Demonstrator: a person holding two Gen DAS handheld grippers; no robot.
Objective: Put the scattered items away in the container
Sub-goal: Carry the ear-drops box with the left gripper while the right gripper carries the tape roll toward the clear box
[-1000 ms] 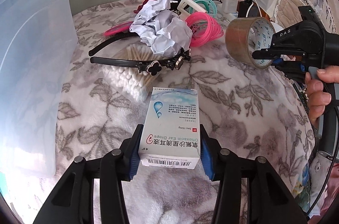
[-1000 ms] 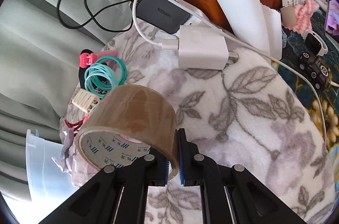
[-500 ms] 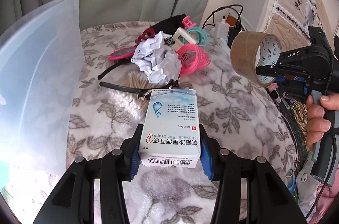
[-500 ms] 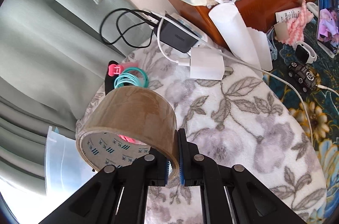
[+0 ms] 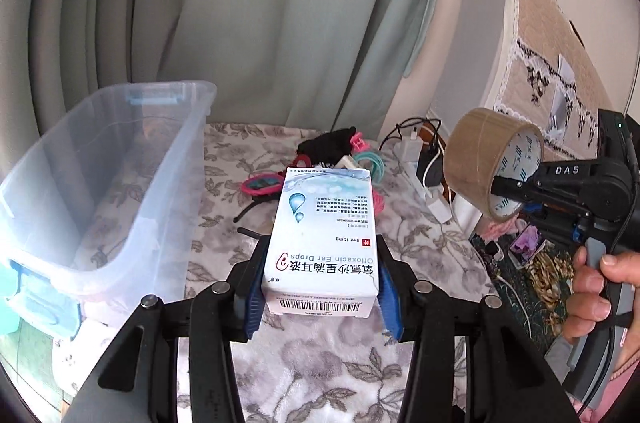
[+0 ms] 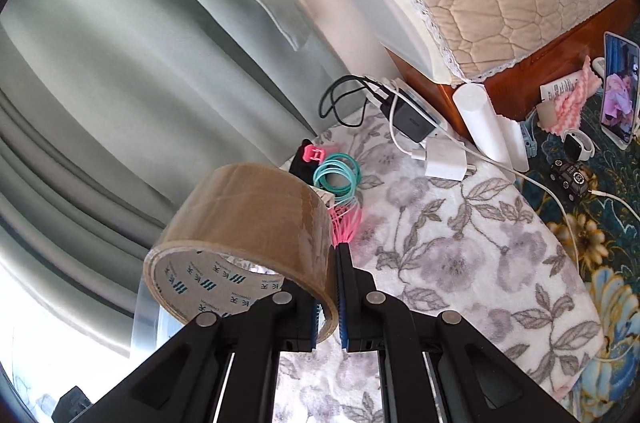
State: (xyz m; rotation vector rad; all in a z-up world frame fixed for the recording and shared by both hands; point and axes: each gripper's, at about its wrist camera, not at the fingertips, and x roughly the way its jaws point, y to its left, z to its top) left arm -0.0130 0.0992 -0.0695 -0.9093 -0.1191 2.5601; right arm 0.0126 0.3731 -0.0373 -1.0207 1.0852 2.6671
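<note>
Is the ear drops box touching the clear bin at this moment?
Apart. The left wrist view shows the ear drops box clamped in the left gripper, with floral tablecloth visible between it and the clear bin.

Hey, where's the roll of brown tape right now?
The brown tape roll is held in the air, its wall pinched in the right gripper; in the left wrist view it sits at right, above the table's edge, far from the clear bin.

Left gripper (image 5: 320,297) clamping an ofloxacin ear drops box (image 5: 322,243) above the floral blanket (image 5: 320,375), clear plastic storage bin (image 5: 100,199) at the blanket's left edge, right gripper (image 5: 500,189) gripping a brown packing tape roll (image 5: 476,159) over the right edge, hair ties and chargers near the far edge.
</note>
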